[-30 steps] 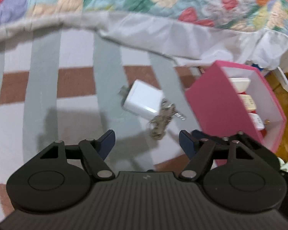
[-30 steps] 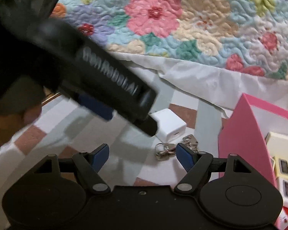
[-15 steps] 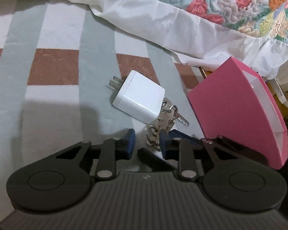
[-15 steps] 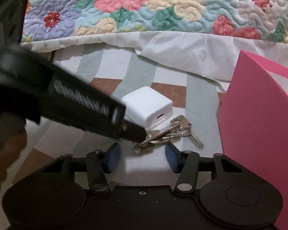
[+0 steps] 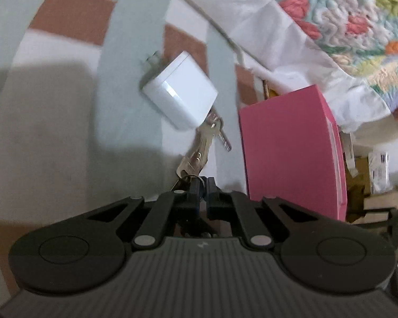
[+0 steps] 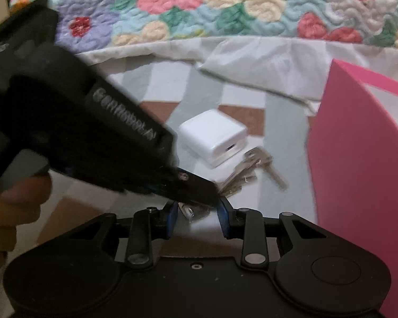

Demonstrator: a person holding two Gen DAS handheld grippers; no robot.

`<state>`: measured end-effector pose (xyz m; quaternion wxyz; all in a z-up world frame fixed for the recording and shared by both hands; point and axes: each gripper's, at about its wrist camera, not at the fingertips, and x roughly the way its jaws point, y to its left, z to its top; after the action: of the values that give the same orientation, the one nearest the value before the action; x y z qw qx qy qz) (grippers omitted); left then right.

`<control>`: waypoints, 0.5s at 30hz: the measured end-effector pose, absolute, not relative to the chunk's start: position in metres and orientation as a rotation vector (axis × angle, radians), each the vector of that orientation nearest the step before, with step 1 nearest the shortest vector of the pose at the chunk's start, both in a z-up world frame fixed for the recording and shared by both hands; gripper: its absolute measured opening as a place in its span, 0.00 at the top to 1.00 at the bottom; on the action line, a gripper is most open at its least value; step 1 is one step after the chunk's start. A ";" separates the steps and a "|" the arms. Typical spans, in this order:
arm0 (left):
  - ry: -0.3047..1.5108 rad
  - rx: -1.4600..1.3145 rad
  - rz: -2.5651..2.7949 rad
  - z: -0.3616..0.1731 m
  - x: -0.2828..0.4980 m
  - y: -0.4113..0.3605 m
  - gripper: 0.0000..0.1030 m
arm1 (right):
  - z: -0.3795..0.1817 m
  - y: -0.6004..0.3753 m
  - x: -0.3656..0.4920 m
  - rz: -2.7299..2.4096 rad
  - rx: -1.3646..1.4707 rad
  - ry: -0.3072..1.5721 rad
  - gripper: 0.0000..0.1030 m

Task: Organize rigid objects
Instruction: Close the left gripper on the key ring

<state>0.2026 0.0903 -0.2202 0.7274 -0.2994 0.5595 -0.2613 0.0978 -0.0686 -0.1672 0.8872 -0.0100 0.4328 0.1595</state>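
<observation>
A bunch of silver keys (image 5: 202,147) lies on the striped blanket, its far end touching a white plug charger (image 5: 180,98). My left gripper (image 5: 203,188) is shut on the ring end of the bunch. In the right wrist view the left gripper (image 6: 208,197) reaches in from the left to the keys (image 6: 248,171), with the charger (image 6: 215,139) just behind them. My right gripper (image 6: 199,220) sits right behind that spot, its jaws closing. A bit of key ring and the left gripper's tip lie between its blue pads (image 6: 172,218), which press on nothing. A pink box (image 5: 291,153) stands to the right.
The striped blanket (image 5: 53,122) covers the near surface. A white sheet (image 6: 265,63) and a floral quilt (image 6: 199,2) lie behind. The pink box's wall (image 6: 358,172) rises close on the right. Clutter (image 5: 376,175) lies beyond the box. A hand (image 6: 16,201) holds the left gripper.
My left gripper dropped to the keys, rolled, and went from wide open to shut on their ring. My right gripper moved down closer and its jaws narrowed.
</observation>
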 end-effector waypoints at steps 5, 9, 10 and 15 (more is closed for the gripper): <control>1.235 -0.570 -0.576 -0.211 0.191 0.086 0.97 | -0.165 -0.068 0.091 0.361 -0.010 0.907 0.64; 1.250 -0.537 -0.596 -0.202 0.185 0.086 0.97 | -0.160 -0.067 0.083 0.395 -0.026 0.907 0.64; 1.255 -0.552 -0.595 -0.203 0.185 0.090 0.97 | -0.158 -0.068 0.081 0.400 -0.023 0.906 0.64; 1.216 -0.526 -0.519 -0.202 0.187 0.095 0.91 | -0.159 -0.073 0.078 0.365 -0.026 0.925 0.73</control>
<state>0.1869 0.0955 -0.2019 0.7575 -0.2412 0.5581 -0.2379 0.0779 -0.0729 -0.1585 0.8788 -0.0125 0.4438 0.1750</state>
